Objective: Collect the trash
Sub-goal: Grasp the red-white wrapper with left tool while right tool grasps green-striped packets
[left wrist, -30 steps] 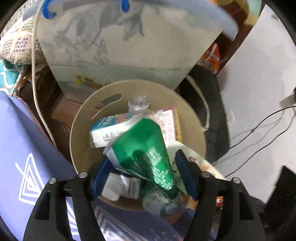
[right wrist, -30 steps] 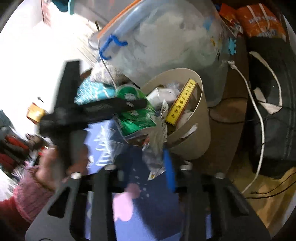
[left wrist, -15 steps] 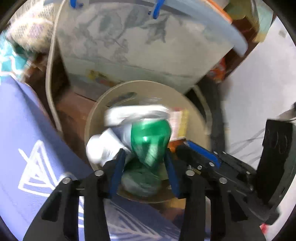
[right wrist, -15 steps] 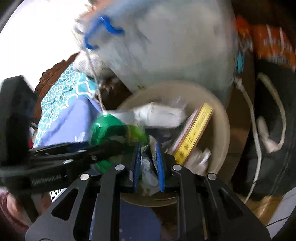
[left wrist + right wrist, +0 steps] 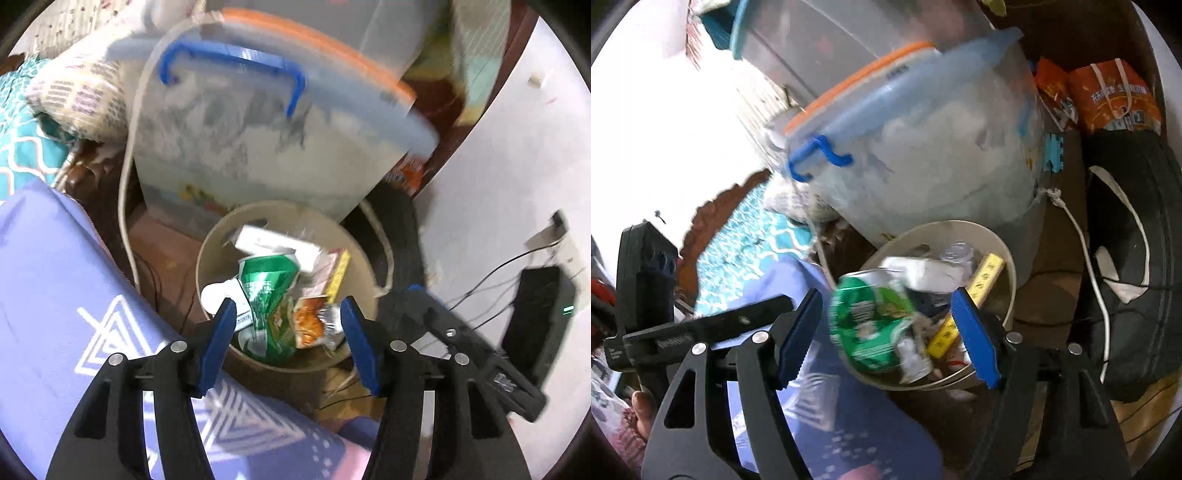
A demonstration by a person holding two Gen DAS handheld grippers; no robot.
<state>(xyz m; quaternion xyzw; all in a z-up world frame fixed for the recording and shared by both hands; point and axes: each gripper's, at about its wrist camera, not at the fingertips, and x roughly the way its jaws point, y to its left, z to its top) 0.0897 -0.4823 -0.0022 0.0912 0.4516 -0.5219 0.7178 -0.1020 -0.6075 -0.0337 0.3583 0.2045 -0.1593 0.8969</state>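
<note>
Between the blue pads of the left gripper, and a little beyond their tips, sits the crushed green can, and those jaws are opening with nothing pressed between them; the can lies free in the beige wastebasket, touched by neither pad. From this wrist the can's long axis runs away from the gripper, silver top end pointing to the far side of the basket, dented lower end nearest the fingertips. Just right of the can, close to the right pad, there's an orange snack wrapper, and beyond that a yellow-edged box leaning on the basket's right wall. A white carton lies across the far side, just past the can's top. Over on the right gripper, the jaws are opening too, spread wide, pads clear of everything; the can shows between them but farther out, at the basket's near-left rim, its round top tilted up and away toward the left. Farther in, the clear bottle neck pokes up near the far wall. Left of this gripper the other tool's black body crosses the view. Behind the basket, farthest off, stands the translucent storage bin with its blue handle, somewhat blurred, and a white cable trails down to the right.
</note>
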